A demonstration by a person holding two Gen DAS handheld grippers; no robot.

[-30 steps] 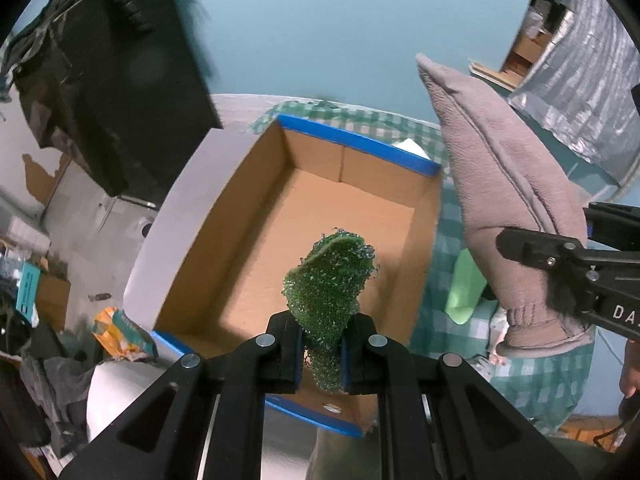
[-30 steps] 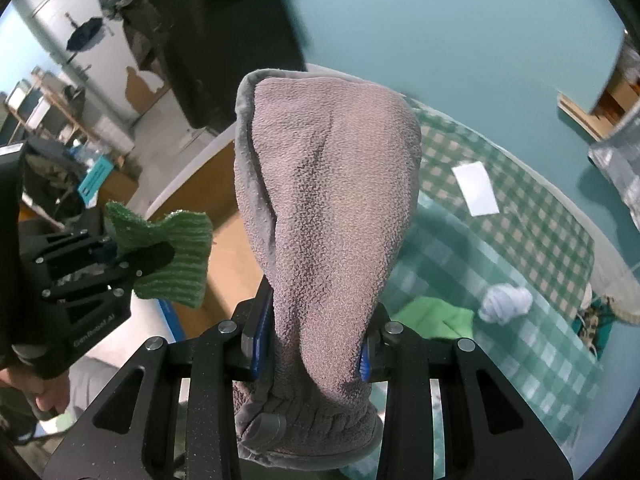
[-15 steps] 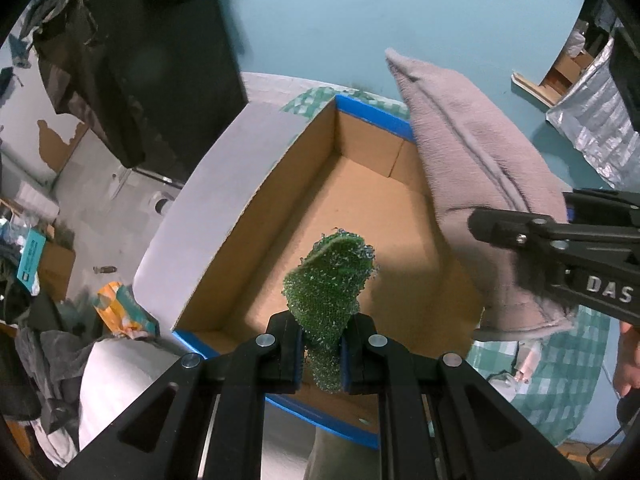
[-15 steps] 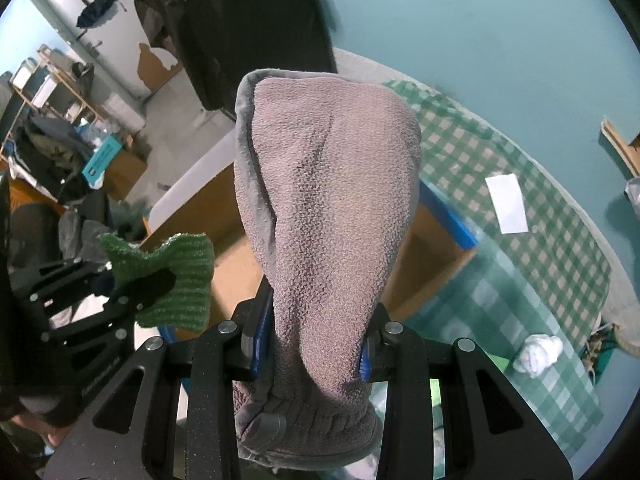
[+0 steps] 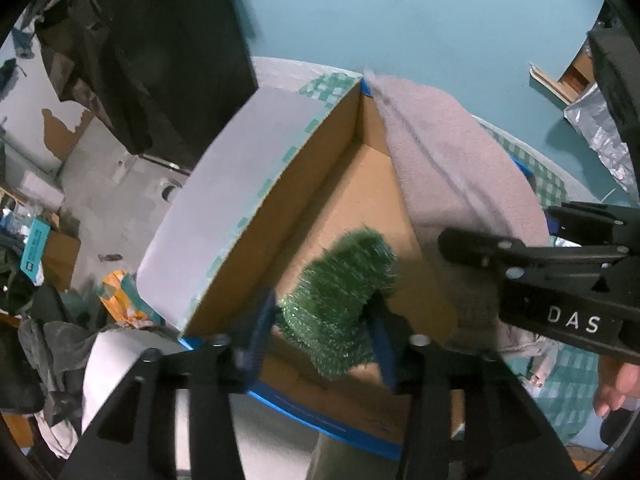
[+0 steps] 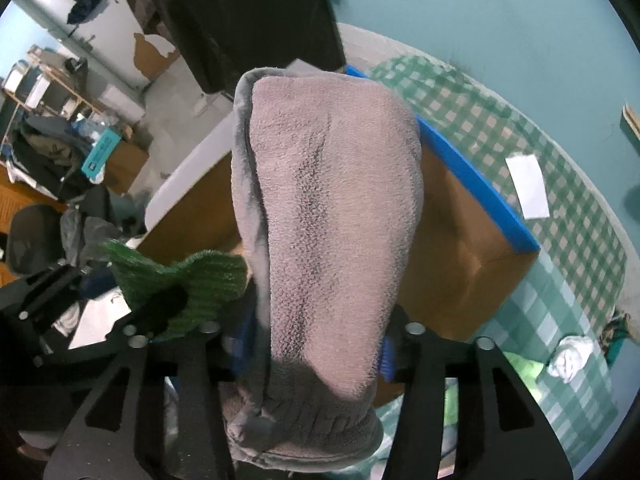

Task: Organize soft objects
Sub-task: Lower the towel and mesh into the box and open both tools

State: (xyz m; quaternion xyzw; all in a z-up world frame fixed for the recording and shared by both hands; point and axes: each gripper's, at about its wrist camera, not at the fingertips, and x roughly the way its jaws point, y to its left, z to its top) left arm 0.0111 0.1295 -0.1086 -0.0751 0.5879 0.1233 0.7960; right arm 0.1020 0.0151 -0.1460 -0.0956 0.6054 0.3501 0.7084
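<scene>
A green scrubby cloth [image 5: 340, 300] sits between the pads of my left gripper [image 5: 320, 328], whose jaws are opening. A gap shows at the left pad, and the cloth leans on the right one. Below it lies the open cardboard box [image 5: 280, 220] with its blue rim [image 6: 480, 192]. A grey fleece mitt [image 6: 328, 220] hangs over the box from my right gripper [image 6: 316, 344]. Its jaws are opening too, but the fleece still fills the gap and touches both pads. The left wrist view shows the mitt [image 5: 460, 152] close beside the green cloth.
The box stands on a green checked tablecloth [image 6: 560, 280]. The cloth also carries a white paper [image 6: 528, 186], a crumpled white cloth [image 6: 568, 356] and a light green cloth [image 6: 520, 364]. A white flap [image 5: 220, 200] juts from the box's left side. Beyond it is cluttered floor.
Both grippers have come lower over the box, the mitt now beside the green cloth. Both pairs of jaws have spread wider, and the green cloth has loosened and puffed out.
</scene>
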